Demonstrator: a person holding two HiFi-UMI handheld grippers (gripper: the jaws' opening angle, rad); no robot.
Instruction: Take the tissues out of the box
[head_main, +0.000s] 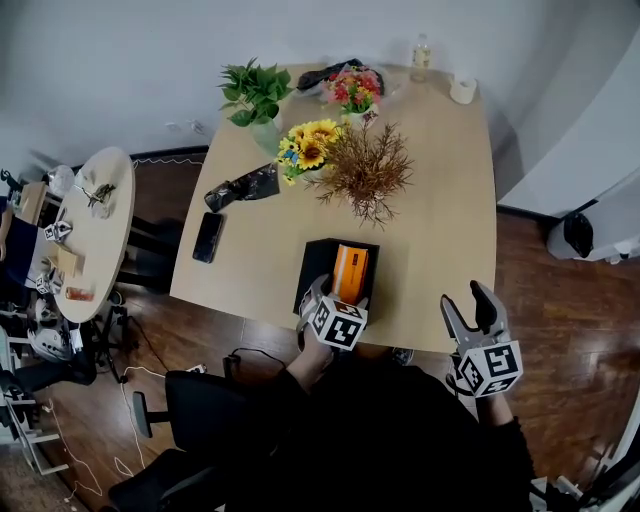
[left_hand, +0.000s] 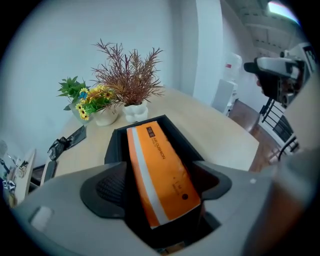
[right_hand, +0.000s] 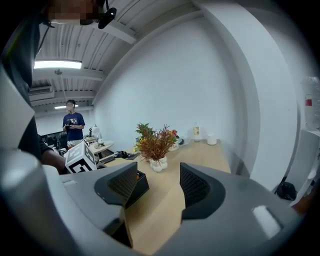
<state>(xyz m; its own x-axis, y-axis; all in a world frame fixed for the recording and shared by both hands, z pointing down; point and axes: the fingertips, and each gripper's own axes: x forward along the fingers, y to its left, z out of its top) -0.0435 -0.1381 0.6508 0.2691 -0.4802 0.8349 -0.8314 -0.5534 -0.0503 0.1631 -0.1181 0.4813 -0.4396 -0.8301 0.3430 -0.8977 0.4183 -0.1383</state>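
Tissues, in an orange soft pack (head_main: 351, 272), lie in the black box (head_main: 312, 262) at the lower middle of the head view, near the front edge of the table (head_main: 440, 200). The left gripper (head_main: 338, 298) reaches over the box's near end, while the right gripper (head_main: 468, 305) hangs off the table's edge at the lower right, well apart from the box. The pack looks light and squashy, with a smooth wrapper that could slip, so a firm hold across its narrow width near the raised near end seems the best place to take it; a hard squeeze would only crumple it. In the left gripper view the pack (left_hand: 160, 170) fills the middle of the frame and runs away from the camera inside the box (left_hand: 117, 142). The jaws stand wide on either side of the pack's near end: the right-hand pad (left_hand: 216, 182) is just at the pack's edge and a dark strip shows beside the left-hand pad, so no squeeze is visible yet. In the right gripper view the jaws are spread wide with only bare table between them, and a corner of the box (right_hand: 141, 182) peeks from behind the left pad; this gripper holds nothing.
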